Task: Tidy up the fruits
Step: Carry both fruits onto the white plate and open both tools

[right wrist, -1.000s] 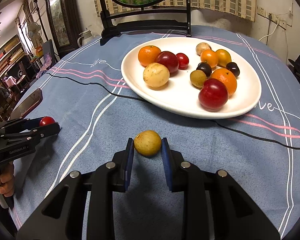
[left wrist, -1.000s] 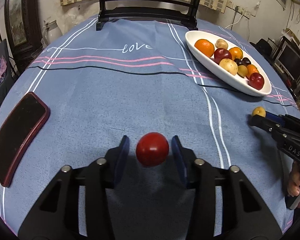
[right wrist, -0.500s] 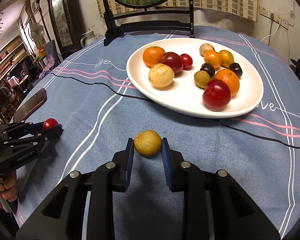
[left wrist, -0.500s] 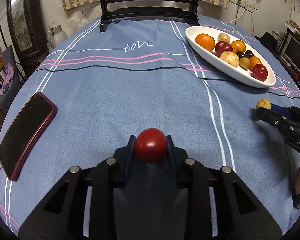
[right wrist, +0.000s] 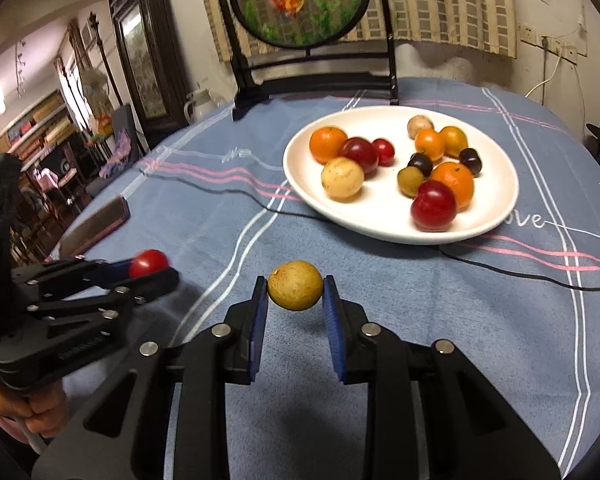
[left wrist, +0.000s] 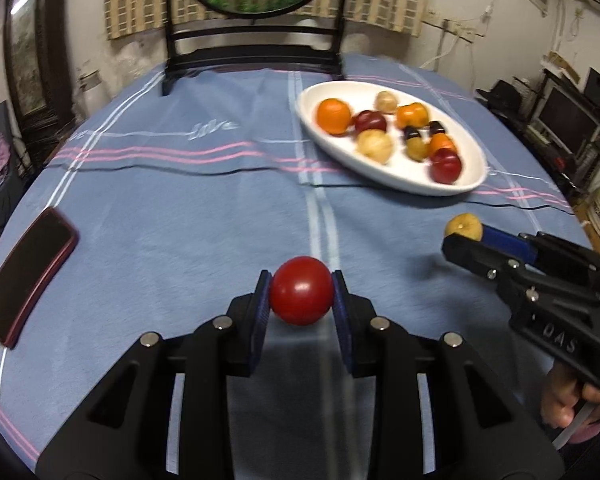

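- The left gripper (left wrist: 301, 295) was a black, angular plastic frame with silver rivets and blue ribbed pads. Its jaws were drawn in tight against a smooth, glossy red fruit (left wrist: 301, 295), round like a small tomato, pinched on both sides.
- The right gripper (right wrist: 295, 296) was of the same build. Its blue pads were narrowed onto a matte, speckled yellow-brown fruit (right wrist: 295, 286), roughly spherical, held between them.
- A shadow lay on the cloth beneath each fruit; both appeared to be held clear of the surface.
- Both tools pointed forward over the table toward the white plate (right wrist: 500, 184), the left tool to the left of the right one. The two held fruits were well apart from each other.
- A bare hand (right wrist: 40, 412) gripped the left tool's handle from below; fingers (left wrist: 568, 404) were seen likewise under the right tool.
- The plate was a smooth, glazed, shallow round dish, lying beyond the right gripper. It carried assorted round fruits: oranges, dark red plums, pale yellow and small near-black ones, lying close together, several touching.
- The tablecloth (left wrist: 180, 208) was soft blue fabric with white, pink and black stripes and stitched lettering.
- A flat phone (left wrist: 28, 272) in a reddish case lay on the cloth at far left.
- A dark wooden stand (right wrist: 312, 76) carrying a round panel stood at the table's far edge.
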Available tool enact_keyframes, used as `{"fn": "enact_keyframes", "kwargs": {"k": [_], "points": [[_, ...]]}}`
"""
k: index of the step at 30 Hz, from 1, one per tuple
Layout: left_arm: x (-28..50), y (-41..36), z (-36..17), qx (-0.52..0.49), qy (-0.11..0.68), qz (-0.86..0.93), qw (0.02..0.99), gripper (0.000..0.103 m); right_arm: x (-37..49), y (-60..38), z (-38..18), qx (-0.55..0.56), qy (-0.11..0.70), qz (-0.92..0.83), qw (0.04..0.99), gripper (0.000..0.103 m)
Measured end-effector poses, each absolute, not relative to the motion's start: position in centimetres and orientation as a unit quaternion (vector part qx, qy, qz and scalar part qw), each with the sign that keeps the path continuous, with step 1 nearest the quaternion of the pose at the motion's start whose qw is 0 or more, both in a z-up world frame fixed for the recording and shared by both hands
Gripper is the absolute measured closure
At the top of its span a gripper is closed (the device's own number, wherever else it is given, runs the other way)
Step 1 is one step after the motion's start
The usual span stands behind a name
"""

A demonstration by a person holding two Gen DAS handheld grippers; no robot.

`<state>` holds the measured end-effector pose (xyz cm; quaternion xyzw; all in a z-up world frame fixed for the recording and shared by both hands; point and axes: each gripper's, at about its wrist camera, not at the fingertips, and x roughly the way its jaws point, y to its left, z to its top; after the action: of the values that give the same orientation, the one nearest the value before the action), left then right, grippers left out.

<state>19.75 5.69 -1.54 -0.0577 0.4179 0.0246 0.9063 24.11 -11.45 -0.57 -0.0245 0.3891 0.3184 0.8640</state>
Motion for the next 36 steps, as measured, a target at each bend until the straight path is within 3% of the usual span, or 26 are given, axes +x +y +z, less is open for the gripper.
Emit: {"fn": "enact_keyframes", "kwargs": {"k": [5,12,18,25,27,28,36], "points": [[23.6,4.1,0.6,-0.048,0.408,-0.008,0.912,0.073,25.7,-13.8,1.4,0.015,0.368,0.306,0.878,0.075],[35.1,2.7,3.3,-0.035,0.39,-0.021,0.92,0.073,33.9,-14.8,3.6,0.01,0.348,0.252,0.903,0.075],[43.3,2.0,1.9,-0.008,0.413,0.004,0.911,0.073,40.6,-14.3,1.2,0.005,0.374,0.224,0.9,0.075],[46.0,2.0,-0.2,-0.009,0.43,0.009,0.903,0.072,42.3,-13.7,0.0,-0.007,0.379,0.235,0.895,0.071],[45.6,2.1,-0.1,-0.007,0.425,0.021,0.905,0.04,42.2,-13.7,0.2,-0.013,0.376,0.233,0.897,0.049],[44.9,2.2,0.5,0.0,0.408,0.038,0.912,0.019,41.8,-13.9,0.6,-0.016,0.368,0.229,0.901,0.047],[37.2,2.5,4.8,0.019,0.35,0.059,0.935,0.005,37.3,-15.1,3.7,-0.015,0.34,0.238,0.91,0.043]]}}
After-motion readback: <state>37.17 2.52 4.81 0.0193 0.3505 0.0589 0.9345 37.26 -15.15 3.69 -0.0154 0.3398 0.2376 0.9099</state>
